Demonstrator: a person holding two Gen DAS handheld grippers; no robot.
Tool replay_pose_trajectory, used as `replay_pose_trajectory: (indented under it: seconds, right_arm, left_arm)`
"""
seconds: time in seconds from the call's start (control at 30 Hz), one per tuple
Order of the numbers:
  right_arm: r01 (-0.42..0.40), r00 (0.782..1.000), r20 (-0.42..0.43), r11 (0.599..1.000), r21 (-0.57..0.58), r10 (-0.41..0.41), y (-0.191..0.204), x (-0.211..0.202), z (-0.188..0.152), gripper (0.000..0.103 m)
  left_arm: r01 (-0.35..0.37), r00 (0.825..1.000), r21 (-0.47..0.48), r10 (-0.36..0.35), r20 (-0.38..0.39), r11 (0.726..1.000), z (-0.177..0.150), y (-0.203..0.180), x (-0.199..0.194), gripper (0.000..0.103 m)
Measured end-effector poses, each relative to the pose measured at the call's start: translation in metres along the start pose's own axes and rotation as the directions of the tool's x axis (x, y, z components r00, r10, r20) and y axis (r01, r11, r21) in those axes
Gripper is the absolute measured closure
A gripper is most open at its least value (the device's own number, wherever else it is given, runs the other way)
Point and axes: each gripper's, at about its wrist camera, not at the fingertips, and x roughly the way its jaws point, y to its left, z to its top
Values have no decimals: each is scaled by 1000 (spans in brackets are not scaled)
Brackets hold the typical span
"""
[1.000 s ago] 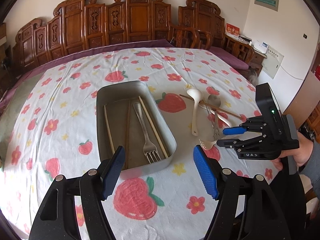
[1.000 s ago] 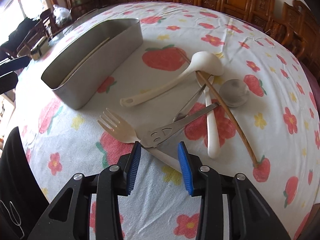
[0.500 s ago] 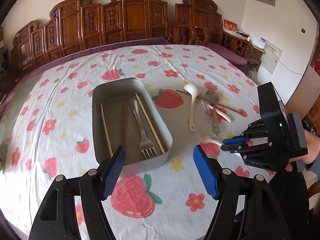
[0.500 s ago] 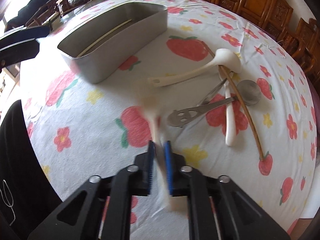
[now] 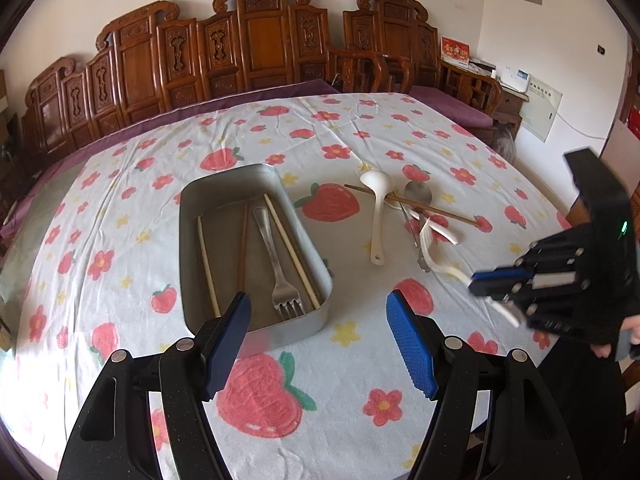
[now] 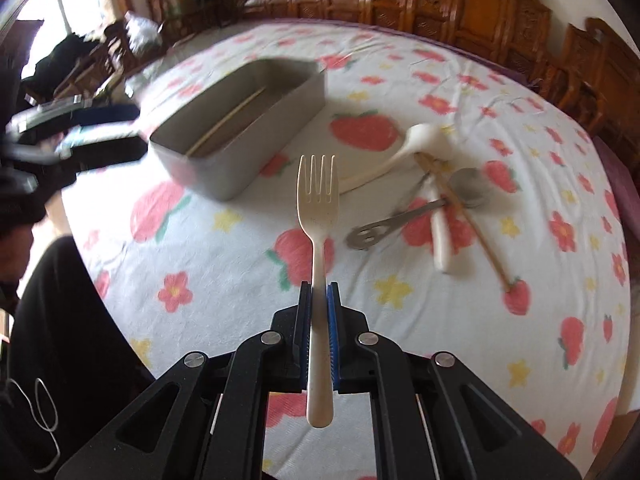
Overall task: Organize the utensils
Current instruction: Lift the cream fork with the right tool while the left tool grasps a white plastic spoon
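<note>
A round table under a white cloth (image 5: pixel 320 128) printed with strawberries and red flowers carries everything. Just ahead of the left gripper (image 5: pixel 318 340), touching the cloth, sits a grey metal tray (image 5: pixel 188 216). Ahead and to the right of that gripper lies a loose heap: a cream ladle (image 5: pixel 378 216), a steel spoon (image 5: pixel 418 194), a wooden chopstick (image 5: pixel 440 211) laid across them, and a perforated steel utensil (image 6: pixel 384 228).
</note>
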Motion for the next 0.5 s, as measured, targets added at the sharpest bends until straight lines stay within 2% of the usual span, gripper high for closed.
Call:
replay_pose_trajectory:
  seconds: [0.27, 0.5]
  right_arm:
    - [75, 991, 104, 989, 126, -88, -55, -36, -9, 94]
    - [82, 978, 173, 981, 177, -113, -86, -62, -18, 94]
  left_arm:
    - [28, 999, -15, -28, -20, 999, 13, -28, 18, 36]
    - [36, 999, 4, -36, -31, 999, 39, -58, 42, 39]
